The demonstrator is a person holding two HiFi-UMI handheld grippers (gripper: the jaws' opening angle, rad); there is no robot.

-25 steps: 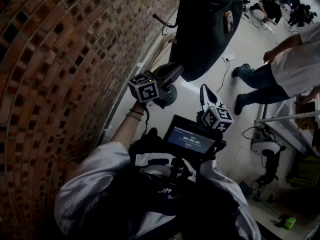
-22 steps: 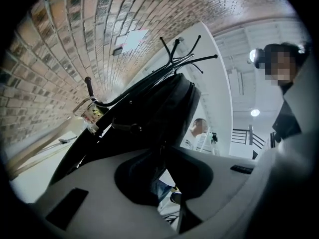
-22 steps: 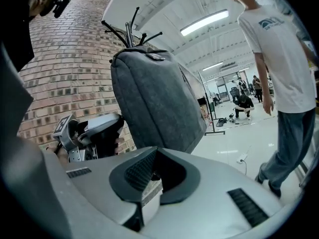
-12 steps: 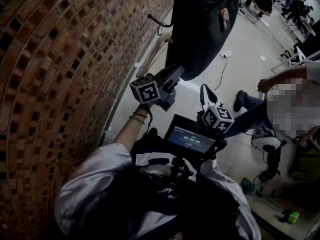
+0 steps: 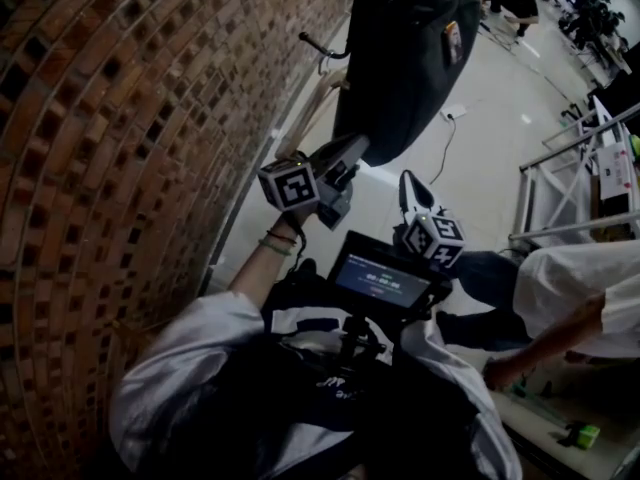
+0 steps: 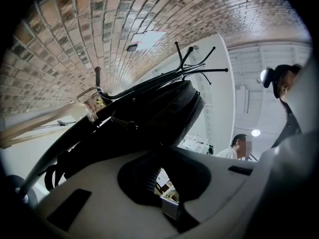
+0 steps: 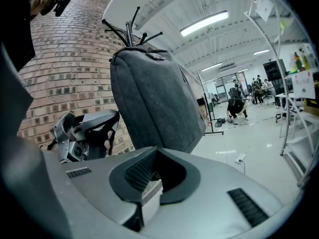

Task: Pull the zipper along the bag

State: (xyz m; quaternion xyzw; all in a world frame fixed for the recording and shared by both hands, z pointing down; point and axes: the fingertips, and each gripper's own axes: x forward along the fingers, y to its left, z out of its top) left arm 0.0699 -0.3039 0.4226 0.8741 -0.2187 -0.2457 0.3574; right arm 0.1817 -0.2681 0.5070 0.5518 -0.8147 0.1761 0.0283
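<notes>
Just beyond the tips of left gripper (image 5: 356, 149) | bag (image 5: 405, 58) is hanging lengthwise down from rack (image 5: 318, 44) | left is sitting nearer (jaws seemingly together, empty) | right gripper (image 5: 408, 182) is trailing behind, jaws pressed together, empty

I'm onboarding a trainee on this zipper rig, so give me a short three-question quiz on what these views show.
1. True or false: the right gripper is clamped on the bag.
2. The bag hangs from: A) a coat rack; B) a table edge; C) a person's shoulder.
3. Which gripper is nearer the bag's lower end?
Key: 1 false, it is shut but empty, clear of the bag; 2 A; 3 the left gripper.
</notes>
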